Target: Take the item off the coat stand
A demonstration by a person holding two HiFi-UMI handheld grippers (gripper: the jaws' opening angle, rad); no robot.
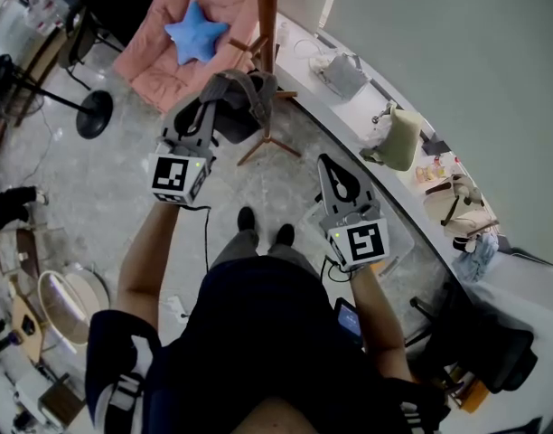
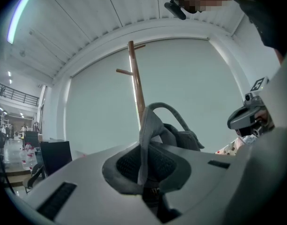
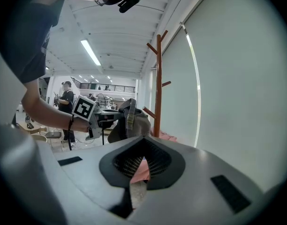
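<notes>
A grey bag (image 1: 243, 107) hangs by its strap (image 2: 144, 139) from my left gripper (image 1: 207, 105), which is shut on that strap. The bag's body (image 2: 183, 137) sits just beyond the jaws, and its handle loops up above them. The brown wooden coat stand (image 1: 267, 25) rises right behind the bag, its pole (image 2: 135, 86) bearing short pegs. In the right gripper view the bag (image 3: 129, 123) is just left of the pole (image 3: 158, 83), close to a lower peg. My right gripper (image 1: 334, 164) is held lower and to the right, shut with nothing in it (image 3: 142, 142).
A pink armchair (image 1: 191, 61) with a blue star cushion (image 1: 196, 33) stands behind the coat stand. Along the curved white ledge (image 1: 349, 116) sit a grey bag (image 1: 342, 75), a green bag (image 1: 398, 138) and a beige bag (image 1: 453, 202). A black round-based stand (image 1: 94, 111) is at the left.
</notes>
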